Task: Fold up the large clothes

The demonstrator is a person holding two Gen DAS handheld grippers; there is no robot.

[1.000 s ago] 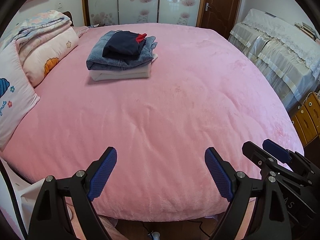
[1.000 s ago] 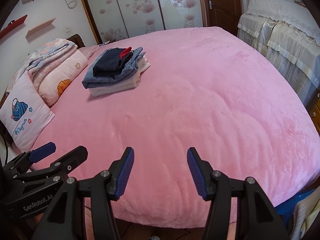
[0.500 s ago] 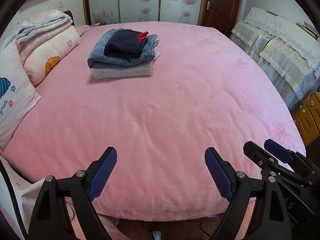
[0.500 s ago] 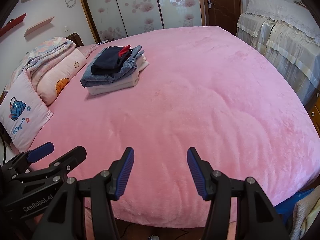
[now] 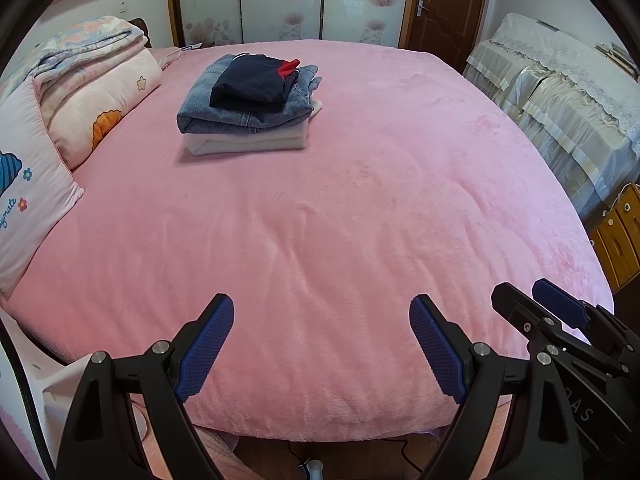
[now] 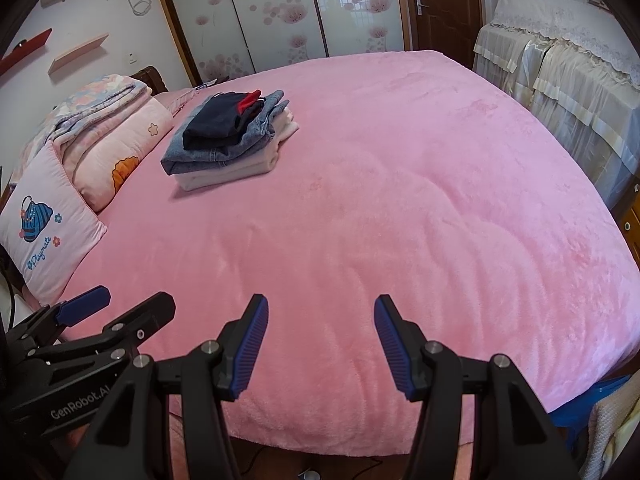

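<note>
You held the left gripper [image 5: 321,332] and right gripper [image 6: 321,330] side by side over the near edge of the bed [image 5: 360,220], jaws apart and empty. The folded clothes [image 5: 250,108], denim and dark knit, sat stacked far across the plush pink blanket.

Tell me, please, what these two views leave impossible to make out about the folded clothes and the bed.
- Folded stack, both views: lower garments covered by the navy garment and jeans.
- Bed near edge: hidden behind left gripper and right gripper.
- Unfolded clothes: outside both views.
</note>
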